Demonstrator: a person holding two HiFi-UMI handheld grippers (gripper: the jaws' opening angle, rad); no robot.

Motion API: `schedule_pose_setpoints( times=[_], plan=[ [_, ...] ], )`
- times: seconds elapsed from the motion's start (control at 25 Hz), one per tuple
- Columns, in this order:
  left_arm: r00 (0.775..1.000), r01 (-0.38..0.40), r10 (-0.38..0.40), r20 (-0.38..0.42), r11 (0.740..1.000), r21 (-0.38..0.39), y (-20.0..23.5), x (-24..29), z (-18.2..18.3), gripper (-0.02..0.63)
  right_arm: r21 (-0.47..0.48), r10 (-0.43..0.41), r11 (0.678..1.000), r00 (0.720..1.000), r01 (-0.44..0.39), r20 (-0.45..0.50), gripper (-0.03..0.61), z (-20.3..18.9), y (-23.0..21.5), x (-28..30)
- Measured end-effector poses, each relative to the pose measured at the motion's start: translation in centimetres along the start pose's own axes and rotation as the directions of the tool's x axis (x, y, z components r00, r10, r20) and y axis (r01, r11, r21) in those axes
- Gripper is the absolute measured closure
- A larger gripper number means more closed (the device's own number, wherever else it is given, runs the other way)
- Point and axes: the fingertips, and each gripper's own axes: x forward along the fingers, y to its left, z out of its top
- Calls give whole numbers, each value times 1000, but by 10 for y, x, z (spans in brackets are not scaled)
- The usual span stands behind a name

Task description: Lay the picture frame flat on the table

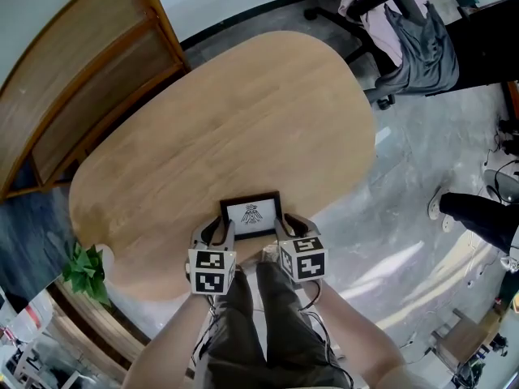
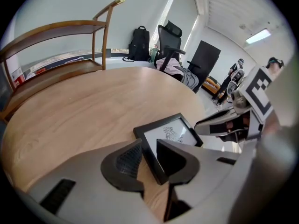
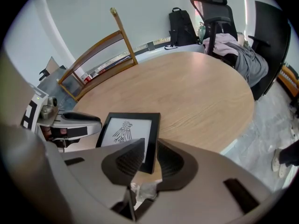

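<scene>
Apparently nearly done: black rectangular picture frame with bird print [image 1: 251, 215] lying face-up, seemingly flat, at near edge of oval wooden table [image 1: 243, 112]. Left gripper [image 2: 149, 147] and right gripper [image 3: 151, 144] clamped on left and right frame edges; only release left.

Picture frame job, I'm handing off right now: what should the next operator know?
Left claw: shut on the picture frame at its left edge.
Right claw: shut on its right edge.
Frame: face up by the near edge of the table, looking flat or almost flat.
Done: frame seems to be down.
Left: check that it rests fully on the table, open both claws, pull back.
</scene>
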Motion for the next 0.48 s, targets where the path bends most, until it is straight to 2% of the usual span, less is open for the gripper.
schedule_pose_setpoints(
  times=[0.16,0.32,0.48],
  plan=[
    [999,-27,27,26,999,-24,5,-26,22,520,-17,-6,1000,1000,6,20,526,22,4,-24],
    [998,-33,34,60,999,-2,3,-59,53,530,-20,7,1000,999,-6,49,541,48,11,-63],
    [991,-32,30,127,999,13,-4,-94,97,563,-15,21,1000,994,-20,108,552,87,20,-106]
  ],
)
